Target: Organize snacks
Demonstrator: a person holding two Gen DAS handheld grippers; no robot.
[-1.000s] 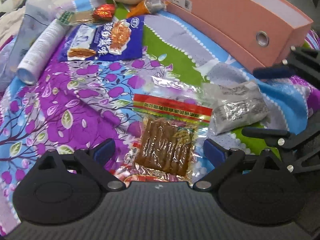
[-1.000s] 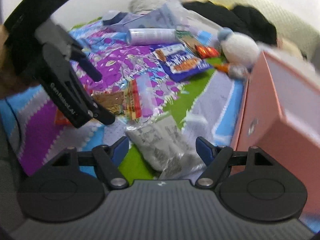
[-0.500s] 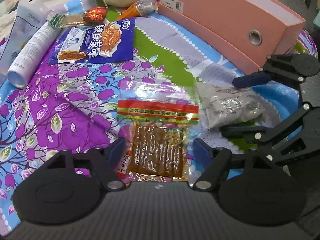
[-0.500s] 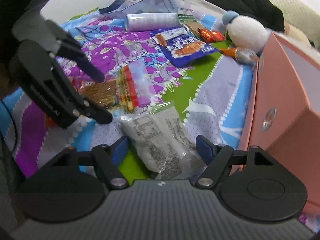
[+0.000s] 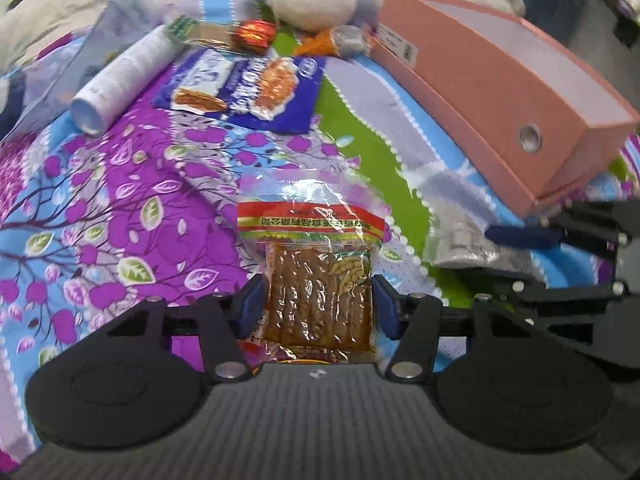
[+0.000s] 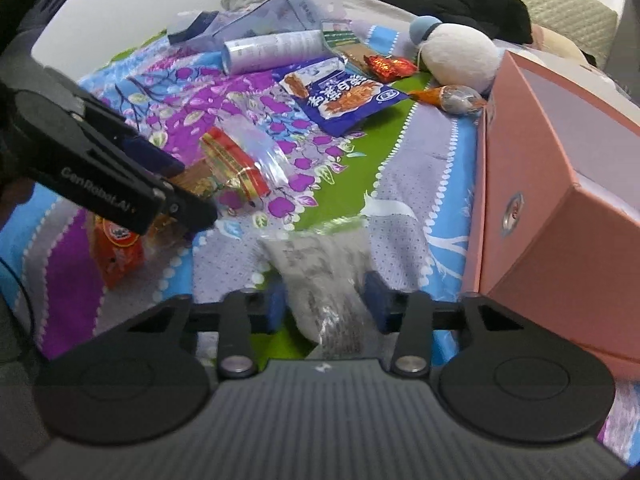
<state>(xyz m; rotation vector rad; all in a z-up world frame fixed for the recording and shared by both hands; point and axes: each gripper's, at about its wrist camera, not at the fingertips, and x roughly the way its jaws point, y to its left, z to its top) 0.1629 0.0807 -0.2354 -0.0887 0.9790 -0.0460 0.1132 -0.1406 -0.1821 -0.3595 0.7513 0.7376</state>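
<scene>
As both tongs are closing, the left tongs (image 5: pixel 318 310) around the brown snack packet (image 5: pixel 318 296) and the right tongs (image 6: pixel 324 300) around the grey packet (image 6: pixel 320 276), these light, crinkly, slippery pouches look best pinched across their filled middles.

Brown snack pack (image 5: pixel 318 300) and silvery packet (image 6: pixel 324 280) — on bedspread.

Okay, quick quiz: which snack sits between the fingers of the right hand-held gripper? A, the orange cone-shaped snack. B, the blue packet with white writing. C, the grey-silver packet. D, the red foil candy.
C: in the right wrist view the grey-silver packet lies between the closing jaws of the right hand-held gripper, while the other three snacks lie farther up the bedspread.
</scene>
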